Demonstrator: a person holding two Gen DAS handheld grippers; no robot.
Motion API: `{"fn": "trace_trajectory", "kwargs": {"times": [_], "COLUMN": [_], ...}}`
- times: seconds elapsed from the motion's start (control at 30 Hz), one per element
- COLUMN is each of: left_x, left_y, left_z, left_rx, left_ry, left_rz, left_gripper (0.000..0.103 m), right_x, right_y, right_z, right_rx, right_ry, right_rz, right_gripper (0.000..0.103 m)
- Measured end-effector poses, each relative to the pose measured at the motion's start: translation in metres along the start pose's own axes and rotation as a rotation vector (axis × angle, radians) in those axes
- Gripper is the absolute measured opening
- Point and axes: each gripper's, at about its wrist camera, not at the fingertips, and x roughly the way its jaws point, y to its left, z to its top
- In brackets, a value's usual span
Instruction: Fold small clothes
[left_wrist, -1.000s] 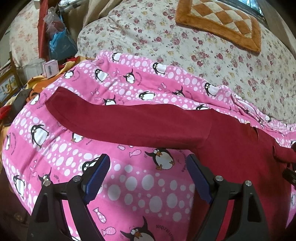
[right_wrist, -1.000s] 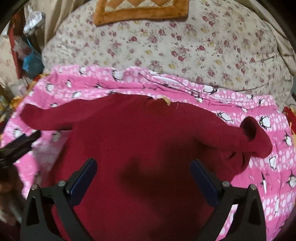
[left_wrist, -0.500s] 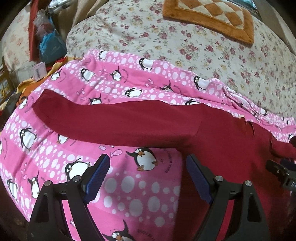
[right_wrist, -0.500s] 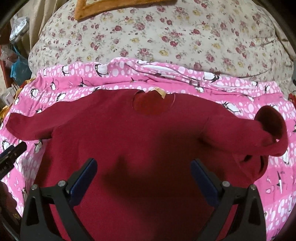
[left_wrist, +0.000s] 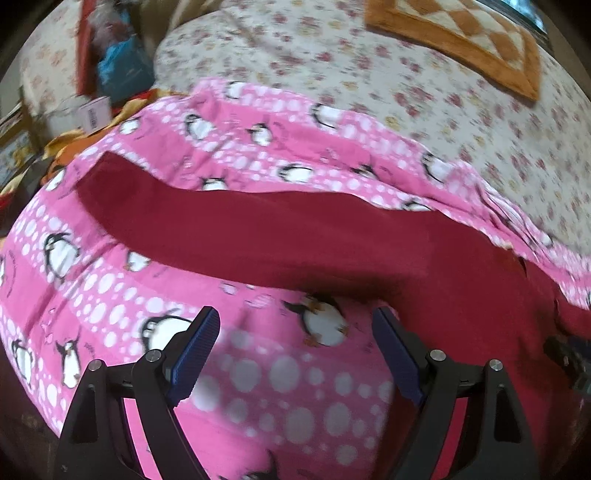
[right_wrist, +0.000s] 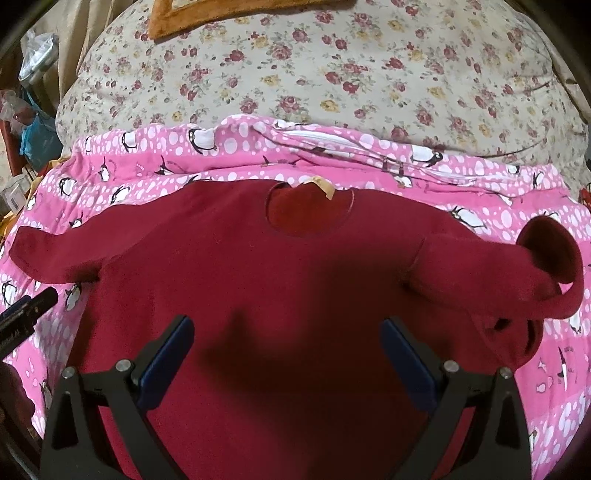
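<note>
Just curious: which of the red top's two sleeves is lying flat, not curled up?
The left sleeve, stretched straight over the penguin blanket; the right sleeve curls back on itself.

Both wrist views look down closely, sharing the red shirt (right_wrist: 280, 295).

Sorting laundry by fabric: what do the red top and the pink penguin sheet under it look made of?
Red top: probably soft matte knit, maybe fleece or cotton; no sheen, thick rolled cuff. Penguin sheet: thin printed cotton-like cloth, matte and finely wrinkled. Fibre content can't be confirmed.
</note>
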Motion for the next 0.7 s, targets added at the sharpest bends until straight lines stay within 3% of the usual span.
{"fn": "trace_trajectory", "kwargs": {"times": [0.13,0.27,0.43,0.7], "left_x": [0.007,0.015,0.029,0.053], "left_y": [0.025,0.058,0.102,0.151], "left_z": [0.012,0.028,0.043,0.070], "left_rx": [-0.042,-0.097,-0.210,-0.311], "left_ry": [-0.017,-0.029,-0.010,-0.032], "left_rz": [0.133,0.203,0.222,0.307], "left_gripper": [0.068,0.067,0.067,0.065], "right_x": [0.002,0.004,0.008,0.017], "right_y": [0.000,0.001,0.002,0.004], "right_z": [-0.001,-0.001,-0.002,-0.003], "right_rx": [0.002,0.000,-0.004,-0.007], "right_ry": [0.012,0.020,0.035,0.067], "right_rz": [0.019,0.032,0.040,0.056], "right_gripper": [0.102,0.102,0.102,0.102]}}
